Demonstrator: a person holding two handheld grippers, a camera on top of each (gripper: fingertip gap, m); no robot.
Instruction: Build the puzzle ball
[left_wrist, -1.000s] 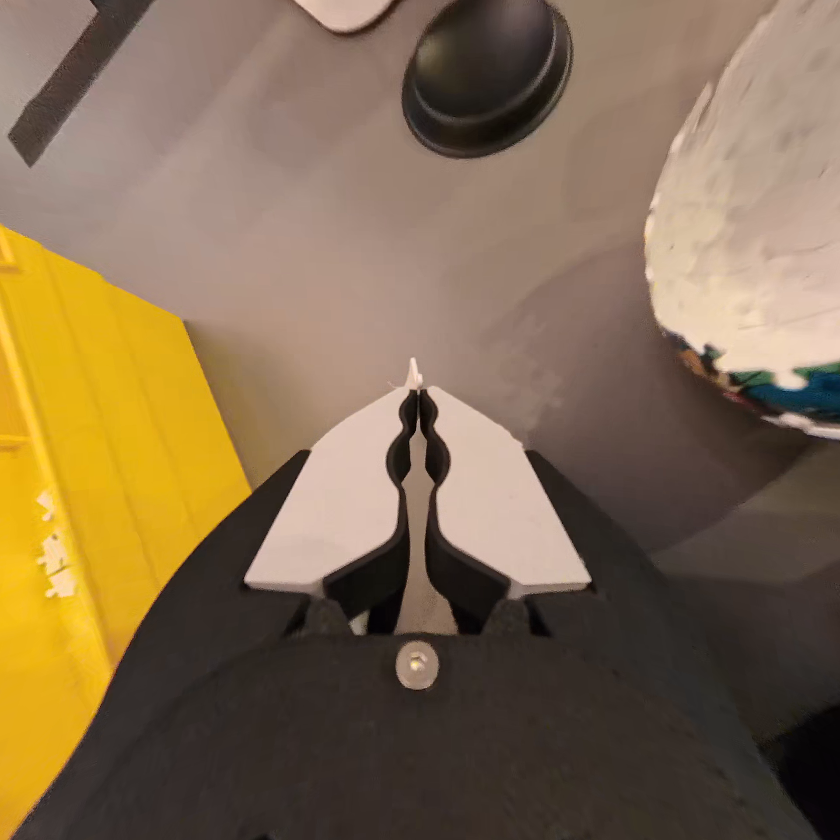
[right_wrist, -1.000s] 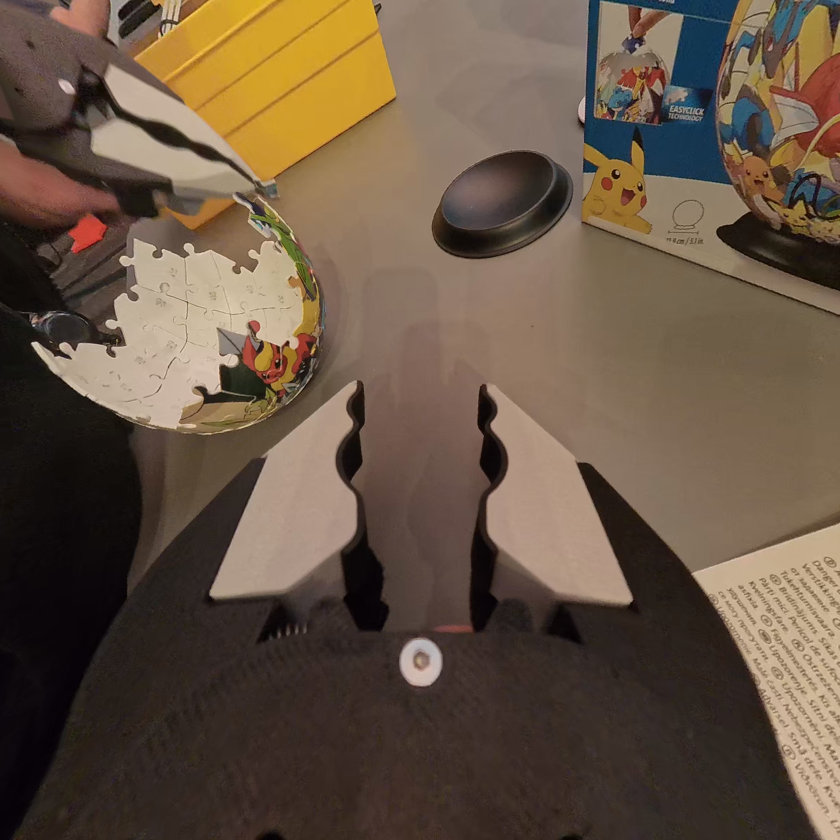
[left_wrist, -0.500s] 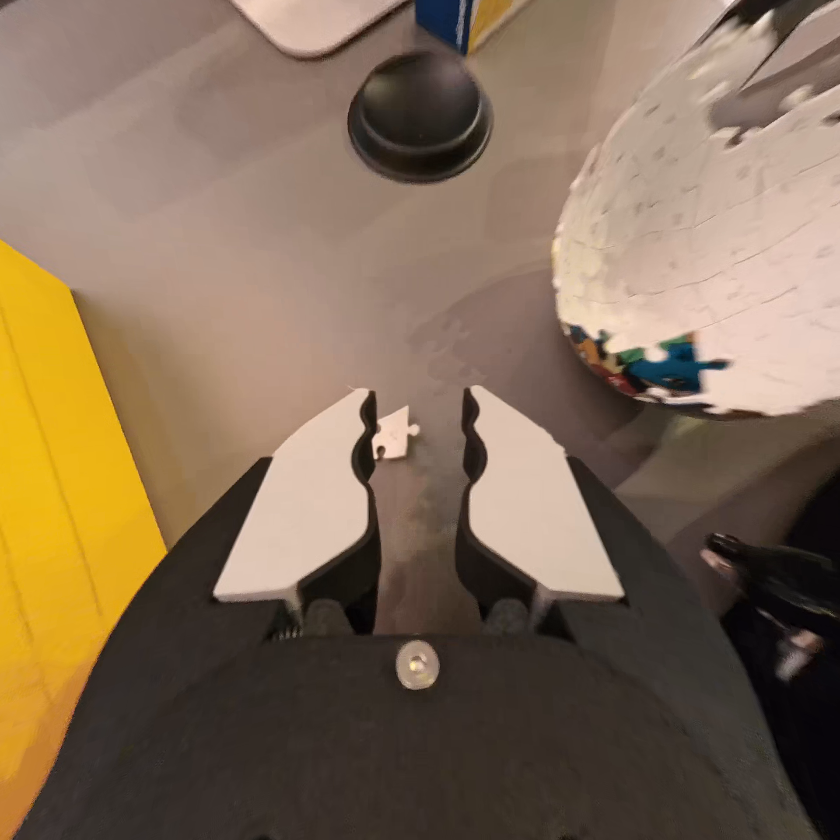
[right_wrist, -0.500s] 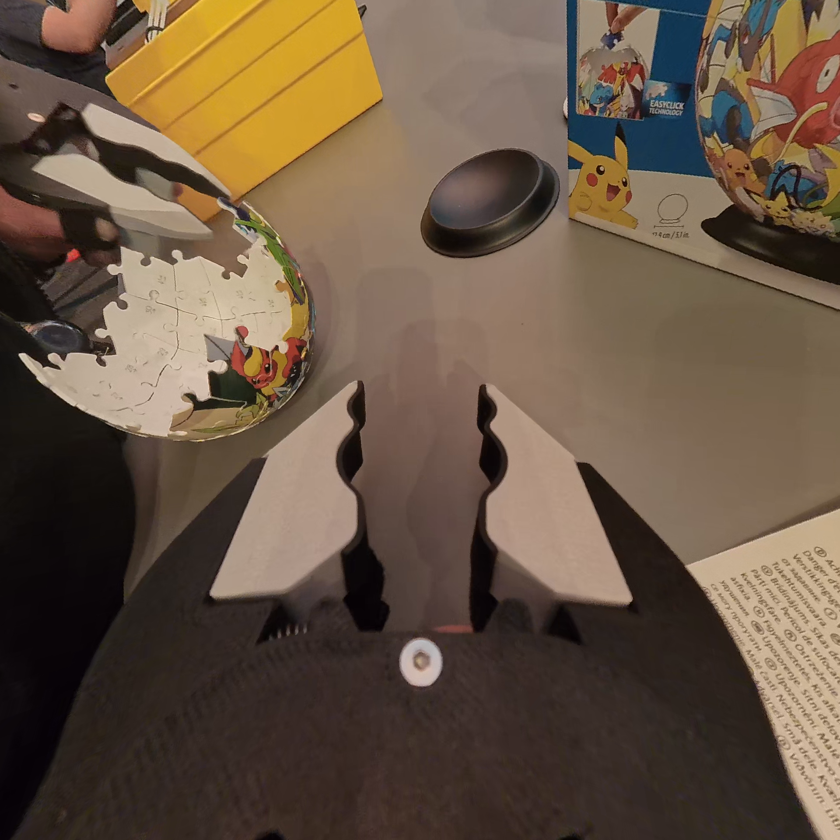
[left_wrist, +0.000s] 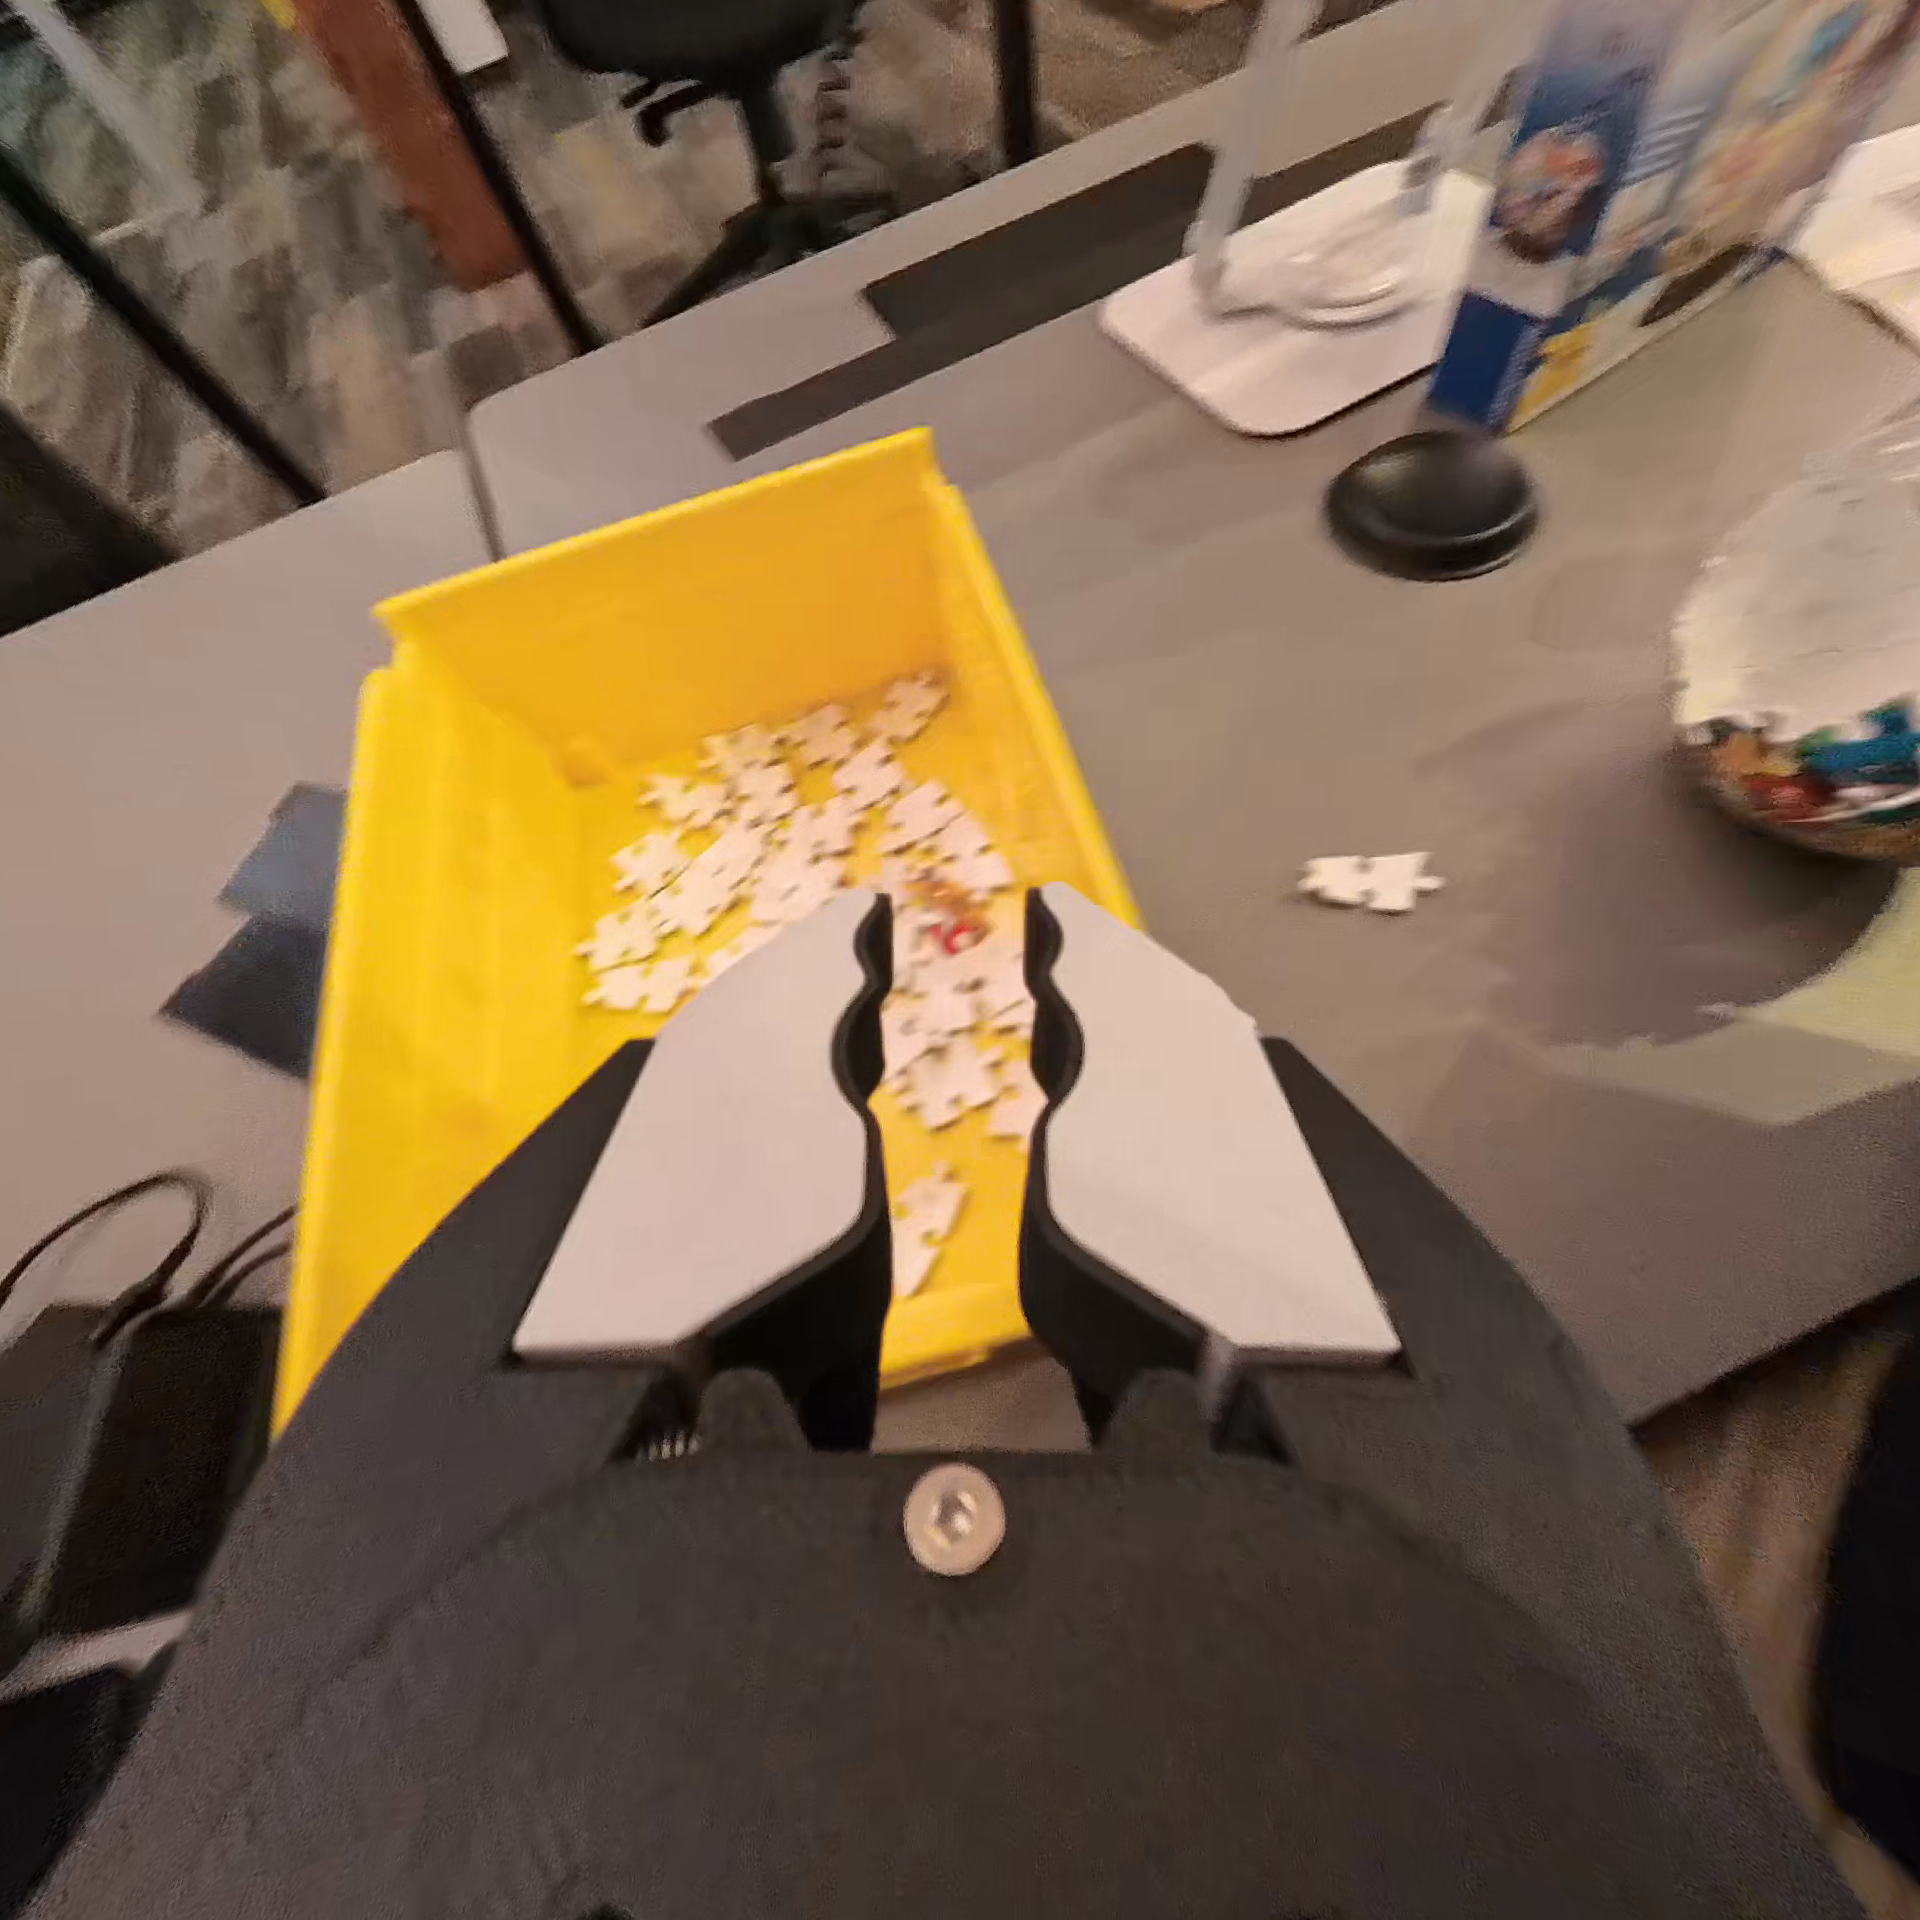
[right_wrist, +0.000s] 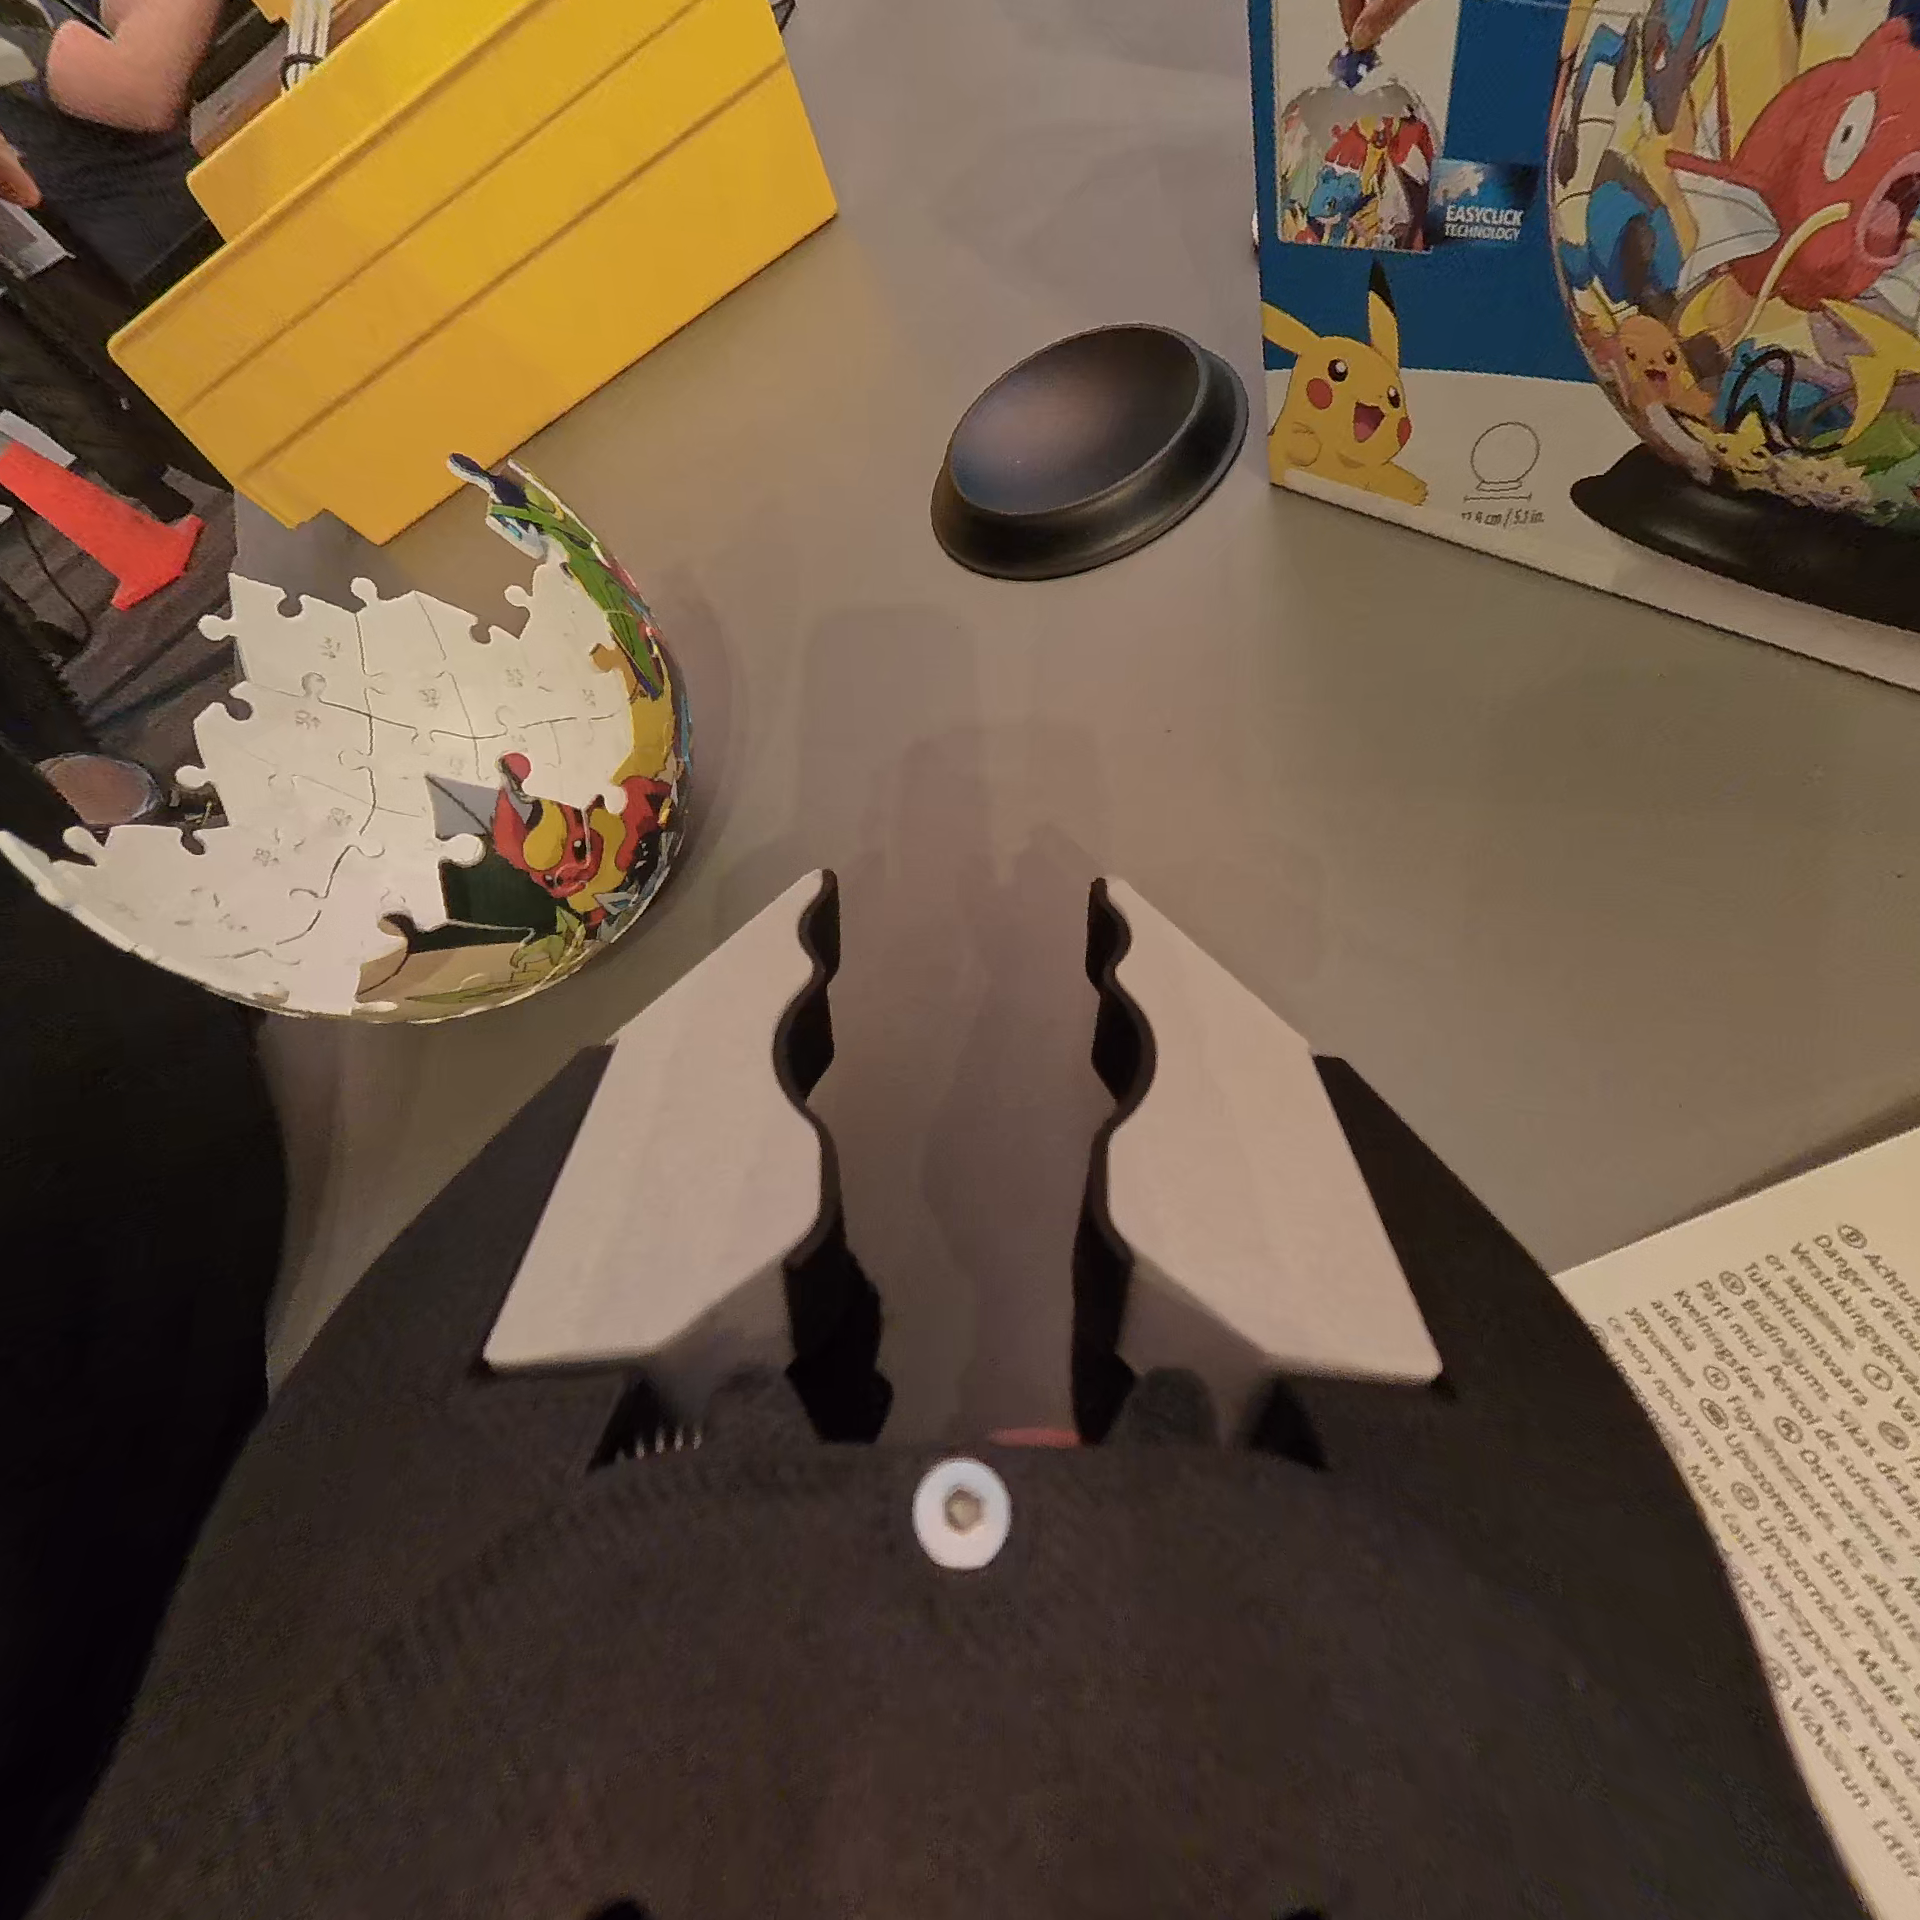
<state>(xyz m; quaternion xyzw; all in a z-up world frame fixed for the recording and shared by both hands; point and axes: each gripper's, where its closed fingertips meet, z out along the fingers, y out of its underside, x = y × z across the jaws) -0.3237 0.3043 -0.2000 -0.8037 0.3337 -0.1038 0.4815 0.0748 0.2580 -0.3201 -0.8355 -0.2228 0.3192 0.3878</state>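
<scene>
The left gripper (left_wrist: 954, 914) has swung away from the half-built puzzle ball (left_wrist: 1808, 717) and now hangs above the yellow bin (left_wrist: 436, 935), and the single white piece (left_wrist: 1369, 881) it pinched a second ago lies loose on the grey table (left_wrist: 1351, 665), between the bin and the ball. Its jaws stand a moderate way apart with nothing between them — the loose white pieces (left_wrist: 790, 831) heaped on the bin's floor show through the gap. The right gripper (right_wrist: 961, 894) has barely shifted; its jaws gape wider, empty, over bare table. In the right wrist view the puzzle ball (right_wrist: 416, 748) rests at the table's near-left edge, just beside the yellow bin (right_wrist: 488, 260), an open shell with its white inner face turned toward the camera and a coloured picture on its outer surface. The black round stand (right_wrist: 1091, 447) sits apart from the ball, farther back on the table, just beside the printed puzzle box (right_wrist: 1558, 260). A printed leaflet (right_wrist: 1787, 1403) lies at the near-right — partly hidden by the gripper's body. The left wrist view is blurred, so small detail in the bin cannot be told.
</scene>
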